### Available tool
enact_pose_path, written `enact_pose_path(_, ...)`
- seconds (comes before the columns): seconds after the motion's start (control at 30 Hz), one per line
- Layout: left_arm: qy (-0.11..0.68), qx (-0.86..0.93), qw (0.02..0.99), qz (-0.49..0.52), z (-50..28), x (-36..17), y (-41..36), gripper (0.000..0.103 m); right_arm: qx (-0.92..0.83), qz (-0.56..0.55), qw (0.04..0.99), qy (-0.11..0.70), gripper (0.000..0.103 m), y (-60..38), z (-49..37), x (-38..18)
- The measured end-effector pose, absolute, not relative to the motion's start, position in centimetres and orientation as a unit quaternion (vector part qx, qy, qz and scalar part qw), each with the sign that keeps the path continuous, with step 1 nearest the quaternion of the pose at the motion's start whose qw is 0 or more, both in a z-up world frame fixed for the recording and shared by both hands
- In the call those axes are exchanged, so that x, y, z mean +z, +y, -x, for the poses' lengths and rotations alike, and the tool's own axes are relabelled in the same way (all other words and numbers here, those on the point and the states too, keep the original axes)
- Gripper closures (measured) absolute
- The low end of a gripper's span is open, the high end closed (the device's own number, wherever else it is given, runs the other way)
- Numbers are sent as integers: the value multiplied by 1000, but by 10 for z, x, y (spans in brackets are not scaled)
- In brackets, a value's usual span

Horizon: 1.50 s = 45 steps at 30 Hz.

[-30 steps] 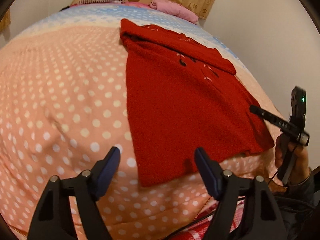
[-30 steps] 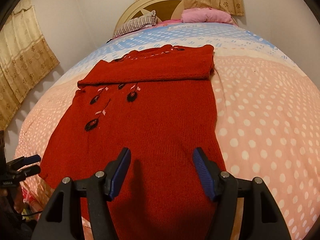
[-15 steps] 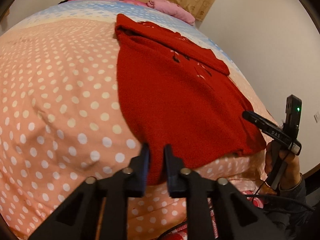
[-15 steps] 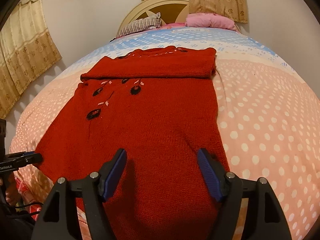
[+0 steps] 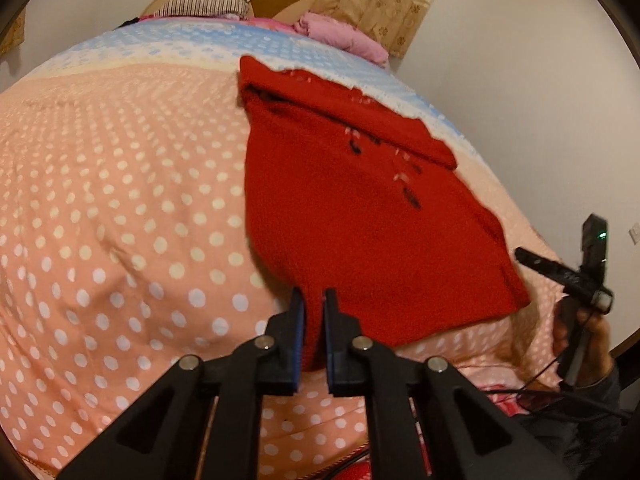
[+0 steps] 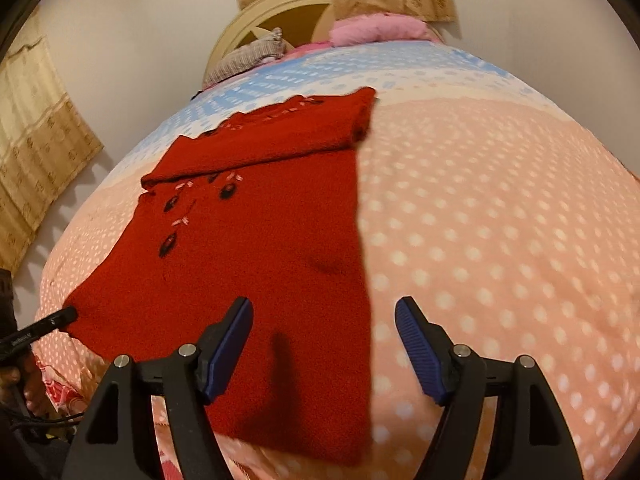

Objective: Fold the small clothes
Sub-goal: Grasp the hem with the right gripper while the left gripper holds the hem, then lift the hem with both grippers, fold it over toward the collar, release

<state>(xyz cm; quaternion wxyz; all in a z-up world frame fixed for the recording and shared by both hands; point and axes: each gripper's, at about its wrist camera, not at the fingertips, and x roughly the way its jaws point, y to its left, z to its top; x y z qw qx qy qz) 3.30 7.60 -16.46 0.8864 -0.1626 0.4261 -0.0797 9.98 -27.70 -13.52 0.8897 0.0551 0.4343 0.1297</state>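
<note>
Left wrist view: red sweater is spread on the polka-dot bedspread.
Its near corner is pinched by the left gripper; the right gripper is held wide over the hem, pillows beyond.

The sweater's near corner is hidden between the left gripper's closed pads. In the right wrist view its bottom hem blurs and part sits behind the right gripper's frame. The embroidered marks are too small to identify. The hand is partly covered by its handle.
</note>
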Motion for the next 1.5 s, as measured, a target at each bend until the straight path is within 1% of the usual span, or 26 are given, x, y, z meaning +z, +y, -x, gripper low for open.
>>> enact_pose_path(0.13, 439, -74, 878, 174, -39, -177, 78, 93, 138, -66, 880, 451, 29, -284, -90, -137)
enact_pose_path(0.23, 436, -70, 879, 179, -39, -177, 80, 89, 144, -70, 874, 459, 29, -287, -81, -138)
enact_pose_path(0.27, 436, -70, 878, 182, -39, -178, 80, 85, 142, -66, 873, 461, 29, -288, -79, -139)
enact_pose_path(0.43, 434, -79, 878, 185, -37, -178, 78, 77, 148, -73, 864, 476, 29, -291, -74, -147)
enact_pose_path(0.5, 431, -85, 880, 183, -37, -179, 77, 73, 153, -71, 862, 478, 32, -288, -70, -149)
enact_pose_path(0.57, 429, -88, 881, 178, -37, -180, 77, 73, 165, -70, 857, 483, 49, -285, -67, -150)
enact_pose_path(0.63, 428, -90, 883, 171, -37, -180, 76, 76, 172, -71, 853, 487, 59, -284, -64, -152)
enact_pose_path(0.67, 430, -87, 884, 164, -37, -179, 76, 88, 173, -69, 853, 487, 65, -283, -64, -153)
enact_pose_path(0.7, 432, -87, 883, 162, -37, -179, 76, 92, 172, -66, 855, 485, 70, -284, -63, -153)
enact_pose_path(0.77, 432, -90, 880, 173, -36, -176, 79, 93, 170, -74, 855, 484, 87, -289, -64, -155)
enact_pose_path(0.83, 423, -90, 885, 173, -34, -169, 81, 93, 173, -93, 853, 484, 93, -295, -64, -155)
enact_pose_path(1.1, 388, -97, 895, 195, -32, -150, 89, 94, 202, -124, 882, 407, 95, -306, -51, -126)
enact_pose_path(1.2, 395, -107, 888, 210, -32, -154, 89, 95, 197, -122, 878, 419, 95, -305, -53, -133)
enact_pose_path(1.27, 391, -114, 888, 213, -28, -150, 88, 95, 213, -150, 865, 429, 96, -308, -54, -141)
enact_pose_path(1.37, 382, -119, 894, 203, -25, -144, 87, 95, 257, -172, 860, 407, 96, -310, -43, -130)
enact_pose_path(1.43, 389, -112, 891, 206, -27, -150, 89, 95, 265, -169, 865, 392, 96, -310, -38, -122)
enact_pose_path(1.5, 404, -106, 881, 222, -31, -160, 94, 95, 247, -168, 870, 393, 96, -313, -40, -123)
